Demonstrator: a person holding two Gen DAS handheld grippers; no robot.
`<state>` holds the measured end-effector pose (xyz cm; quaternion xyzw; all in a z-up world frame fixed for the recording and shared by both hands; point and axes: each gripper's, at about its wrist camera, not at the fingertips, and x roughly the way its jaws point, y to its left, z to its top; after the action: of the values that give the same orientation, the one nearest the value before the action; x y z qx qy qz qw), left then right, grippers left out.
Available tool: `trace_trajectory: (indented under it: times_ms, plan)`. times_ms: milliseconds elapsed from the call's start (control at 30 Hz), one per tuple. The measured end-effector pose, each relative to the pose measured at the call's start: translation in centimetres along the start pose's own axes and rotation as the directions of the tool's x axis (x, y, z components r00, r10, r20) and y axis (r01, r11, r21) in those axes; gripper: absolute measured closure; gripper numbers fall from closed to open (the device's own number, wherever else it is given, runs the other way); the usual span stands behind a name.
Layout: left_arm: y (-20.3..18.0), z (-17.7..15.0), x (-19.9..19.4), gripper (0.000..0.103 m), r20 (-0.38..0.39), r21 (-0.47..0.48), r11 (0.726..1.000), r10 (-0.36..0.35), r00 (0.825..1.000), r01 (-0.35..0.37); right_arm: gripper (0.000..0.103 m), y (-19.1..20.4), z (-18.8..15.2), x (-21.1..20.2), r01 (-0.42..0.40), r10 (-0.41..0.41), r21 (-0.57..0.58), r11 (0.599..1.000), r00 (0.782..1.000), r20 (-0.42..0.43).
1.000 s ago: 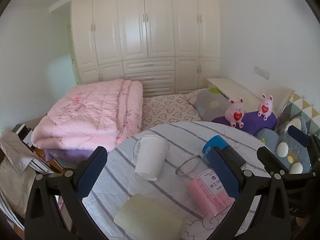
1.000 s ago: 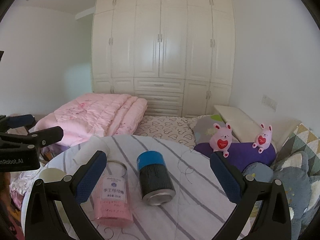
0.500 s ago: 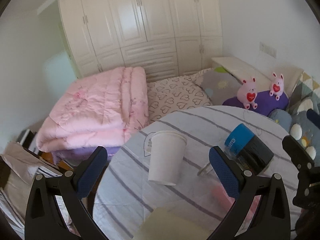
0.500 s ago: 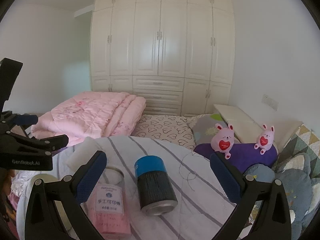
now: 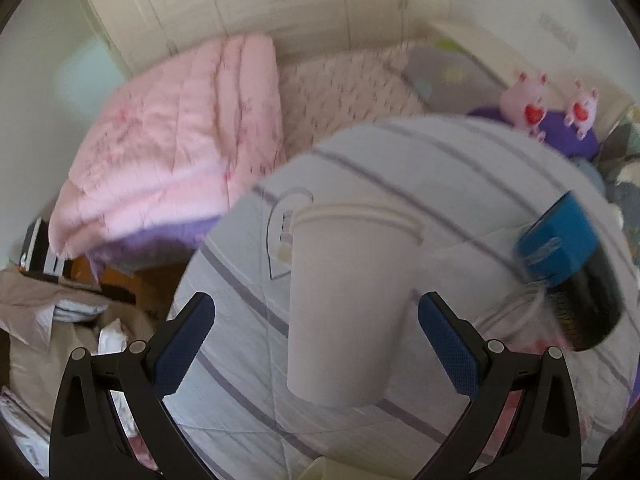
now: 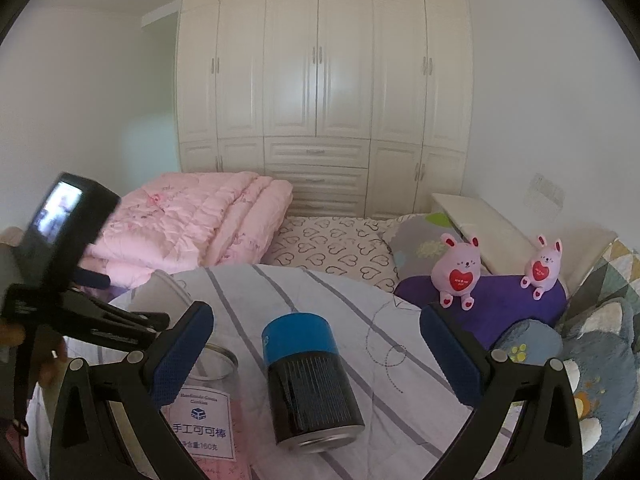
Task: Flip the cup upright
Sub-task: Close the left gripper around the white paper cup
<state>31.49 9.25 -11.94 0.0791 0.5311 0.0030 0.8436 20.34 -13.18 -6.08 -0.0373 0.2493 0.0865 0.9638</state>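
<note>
A white paper cup (image 5: pixel 344 300) lies on its side on the striped tablecloth (image 5: pixel 460 168), its rim pointing away from me and its base toward me. My left gripper (image 5: pixel 316 344) is open, with its two blue pads on either side of the cup's base end, apart from it. In the right wrist view the cup (image 6: pixel 160 292) shows at the left, partly hidden behind the left gripper's body (image 6: pixel 80 280). My right gripper (image 6: pixel 316 356) is open and empty above the table, over a black can with a blue band (image 6: pixel 308 376).
A black and blue can (image 5: pixel 568 280) lies right of the cup, next to a clear jar of pink sticks (image 6: pixel 204 412). A pale green block (image 5: pixel 320 472) lies at the table's near edge. A pink quilt (image 5: pixel 172 152) lies on the bed behind; plush toys (image 6: pixel 460 272) sit on a purple cushion at the right.
My left gripper has moved forward and down to the cup, which now sits between its open fingers. The view is blurred by motion. The right gripper has barely moved.
</note>
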Motion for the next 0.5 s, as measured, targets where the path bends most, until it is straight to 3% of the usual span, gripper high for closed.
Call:
trace_trajectory:
  times_ms: [100,167,200,500]
  plan:
    - [0.1,0.1,0.8,0.01,-0.076,-0.007,1.0,-0.025,0.997,0.025,0.0,-0.2,0.0,0.3,-0.001,0.001,0.004,1.0,1.0,-0.011]
    - [0.1,0.1,0.8,0.025,-0.088,-0.022,0.998,-0.055,0.995,0.053,0.0,-0.3,0.1,0.3,-0.004,0.004,0.005,1.0,1.0,-0.013]
    - [0.2,0.1,0.7,0.039,-0.091,-0.038,0.996,-0.079,0.993,0.076,0.0,-0.4,0.1,0.4,-0.004,0.004,0.004,1.0,1.0,-0.013]
    - [0.3,-0.3,-3.1,0.039,0.021,-0.057,0.996,-0.063,0.998,0.064,0.0,-0.2,0.2,-0.7,-0.017,0.017,-0.01,1.0,1.0,-0.013]
